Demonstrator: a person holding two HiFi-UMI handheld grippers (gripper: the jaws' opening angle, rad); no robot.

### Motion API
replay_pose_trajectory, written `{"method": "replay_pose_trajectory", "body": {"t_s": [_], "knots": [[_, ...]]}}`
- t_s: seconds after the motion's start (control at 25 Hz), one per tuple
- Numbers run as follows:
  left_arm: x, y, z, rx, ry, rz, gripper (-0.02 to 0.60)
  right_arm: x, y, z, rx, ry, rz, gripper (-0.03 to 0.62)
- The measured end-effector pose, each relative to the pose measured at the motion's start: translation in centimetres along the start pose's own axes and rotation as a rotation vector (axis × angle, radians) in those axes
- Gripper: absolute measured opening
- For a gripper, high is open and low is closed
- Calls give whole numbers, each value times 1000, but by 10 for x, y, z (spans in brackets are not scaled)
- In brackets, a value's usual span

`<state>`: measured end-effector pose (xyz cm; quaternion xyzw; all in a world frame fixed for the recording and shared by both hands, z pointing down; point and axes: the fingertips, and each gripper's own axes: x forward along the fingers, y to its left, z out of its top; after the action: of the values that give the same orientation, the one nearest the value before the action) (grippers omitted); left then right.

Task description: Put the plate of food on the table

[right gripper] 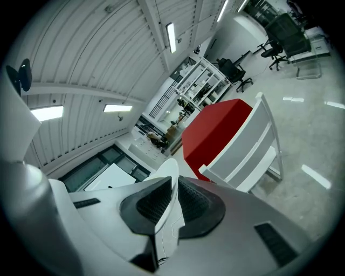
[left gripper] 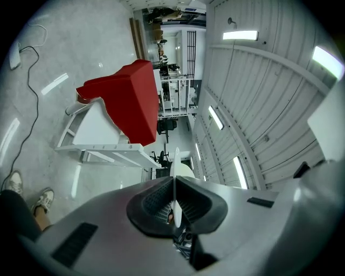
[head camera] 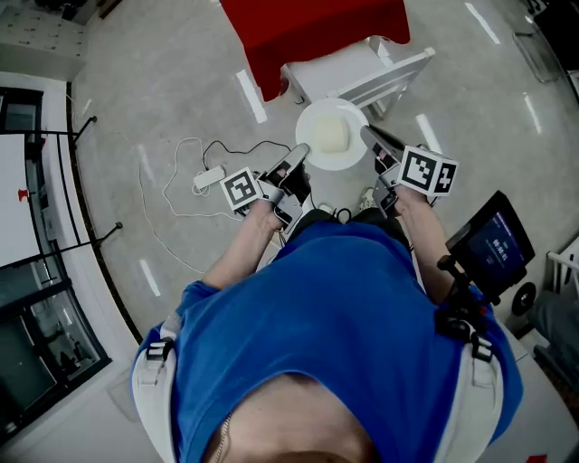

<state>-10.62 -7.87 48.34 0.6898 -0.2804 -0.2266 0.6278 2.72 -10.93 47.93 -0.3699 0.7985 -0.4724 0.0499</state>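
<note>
Plate (head camera: 314, 155) with a pale lump of food (head camera: 331, 135) was held up in the air over the floor (head camera: 163, 90), not on the table. It sat just short of a white chair (head camera: 342, 69), which stood between it and the red-covered table (head camera: 312, 27). Left gripper (head camera: 298, 155) had its jaws clamped tight on the plate's left rim, with the thin white edge pinched between the pads in the left gripper view. Right gripper (head camera: 369, 136) was closed the same way on the right rim. Both sides of the plate were taken by grippers; its far edge was free and near the chair seat. Open floor lay to the left and right of the chair. A white cable (head camera: 172, 194) and power strip (head camera: 210, 177) lay on the floor beside the left gripper. A dark screen (head camera: 496, 242) on a stand sat close to the person's right arm. The person's shoes (left gripper: 32, 194) showed in the left gripper view.
</note>
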Motion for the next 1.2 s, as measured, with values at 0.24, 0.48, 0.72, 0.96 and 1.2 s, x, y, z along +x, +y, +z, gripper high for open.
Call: {"method": "replay_pose_trajectory", "body": {"t_s": [0.24,0.48,0.72,0.96,1.2], "knots": [[-10,-2,-4,-5,-52,-9,20,2,5,-3,-15,28,13,23],[0,-1,-2,-12,-15,2,20,-1,0,0,6,12,-9,23],[1,-1,1,-15,-12,5,20,0,-1,1,15,7,-15,23],[-2,2,0,-20,-28,3,20,1,1,1,8,9,-8,23],[-2,2,-1,-24,-27,12,20,2,0,0,16,12,-9,23]]}}
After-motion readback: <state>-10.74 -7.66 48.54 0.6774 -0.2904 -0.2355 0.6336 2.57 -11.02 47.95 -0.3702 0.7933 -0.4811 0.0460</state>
